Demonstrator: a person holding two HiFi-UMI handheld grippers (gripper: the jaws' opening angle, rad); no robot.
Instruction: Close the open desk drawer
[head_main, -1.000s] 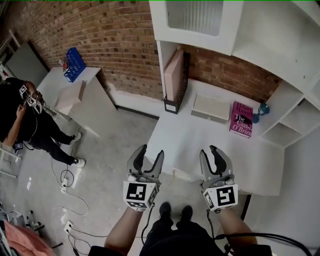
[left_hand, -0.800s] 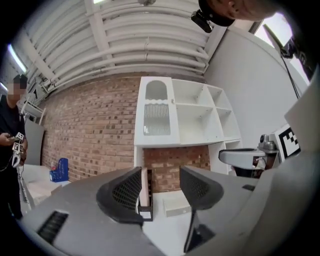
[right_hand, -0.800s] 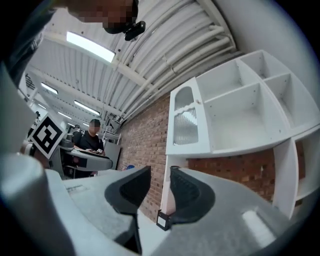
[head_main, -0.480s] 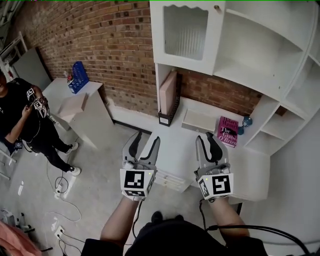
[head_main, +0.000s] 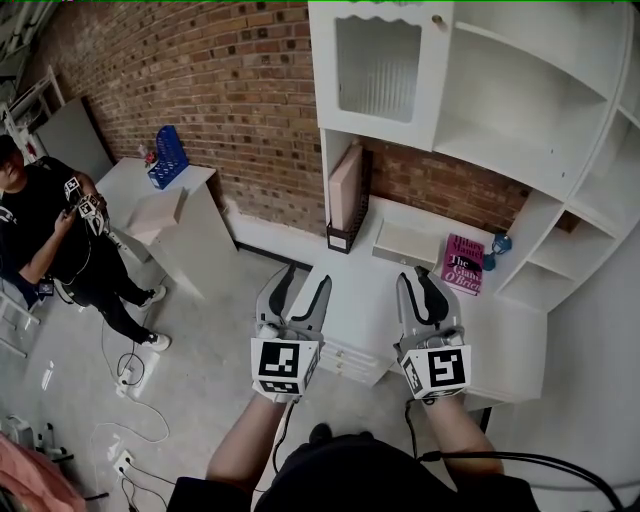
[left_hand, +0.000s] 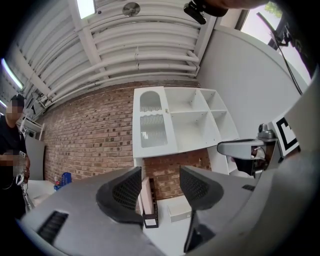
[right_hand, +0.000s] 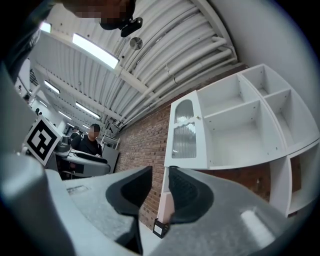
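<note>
Brick wall (head_main: 220, 110) behind white desk (head_main: 400, 285), open drawer (head_main: 350, 362), left gripper (head_main: 303, 280) spread, empty, right gripper (head_main: 417, 276) just narrowing, empty

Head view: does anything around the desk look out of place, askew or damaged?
The drawer under the front edge of the white desk seems to jut out past the desktop rather than sit flush. The pink book and flat white box lie tidy; nothing looks spilled or broken.
</note>
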